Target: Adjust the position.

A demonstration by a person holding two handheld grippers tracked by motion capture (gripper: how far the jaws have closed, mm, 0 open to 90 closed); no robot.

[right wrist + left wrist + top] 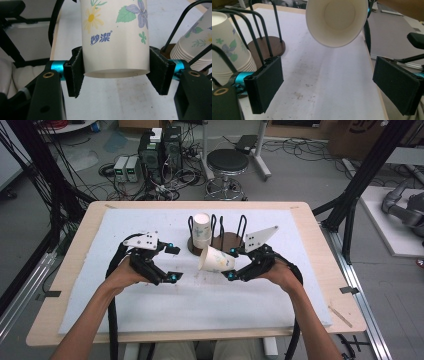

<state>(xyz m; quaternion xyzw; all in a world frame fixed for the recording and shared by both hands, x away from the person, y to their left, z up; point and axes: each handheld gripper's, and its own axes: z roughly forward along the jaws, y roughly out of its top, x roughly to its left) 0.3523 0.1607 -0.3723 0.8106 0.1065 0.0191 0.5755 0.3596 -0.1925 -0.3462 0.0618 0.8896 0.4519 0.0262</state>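
Observation:
My right gripper is shut on a flowered paper cup, held on its side above the white mat with its mouth toward the left gripper. In the right gripper view both pads clamp the cup near its base. The left gripper stands open a little to the left of the cup, with nothing between its pads. In the left gripper view the cup's open mouth faces the camera, beyond the wide-apart fingers. A stack of matching cups stands upside down in a black wire rack.
The rack has a round brown base and upright wire loops, just behind both grippers. A white foam mat covers most of the wooden table. A stool, computer boxes and cables are on the floor beyond.

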